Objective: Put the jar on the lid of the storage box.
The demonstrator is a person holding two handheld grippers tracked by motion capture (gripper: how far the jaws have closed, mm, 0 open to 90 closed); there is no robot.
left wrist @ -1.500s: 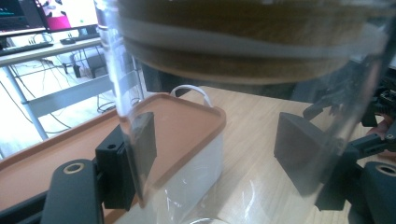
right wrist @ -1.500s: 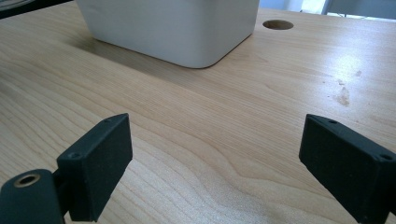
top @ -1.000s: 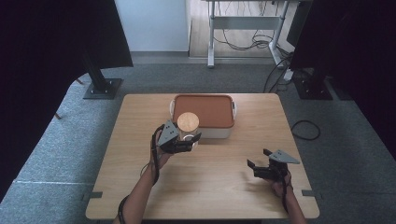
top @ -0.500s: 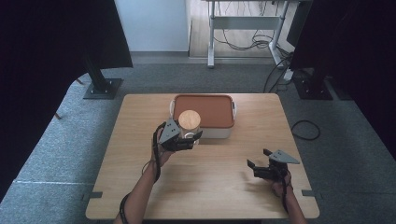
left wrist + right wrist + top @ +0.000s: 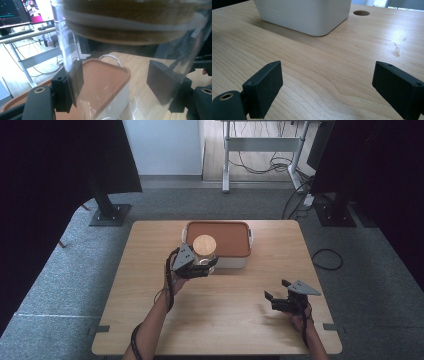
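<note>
Here, left gripper (image 5: 206, 265) clamped on a clear glass jar (image 5: 204, 251) with a round wooden lid (image 5: 204, 244), one black pad pressed to each side of the glass wall below the lid, as seen in the left gripper view (image 5: 117, 87). Jar held upright and lifted at the near left corner of a white box (image 5: 235, 261) topped by an orange-brown lid (image 5: 227, 238), overlapping that corner from above in the high view; touching it or not, cannot tell. Same box and its white handle visible through the glass in the left gripper view (image 5: 107, 82). Farther right and nearer, well apart from the jar, right gripper (image 5: 276, 299) held low over the bare wooden table (image 5: 150, 270), jaws spread wide with nothing between them, only wood grain in the gap in the right gripper view (image 5: 327, 87). Beyond those jaws, the box's rounded white corner (image 5: 312, 17) and a round hole in the tabletop (image 5: 361, 13).
</note>
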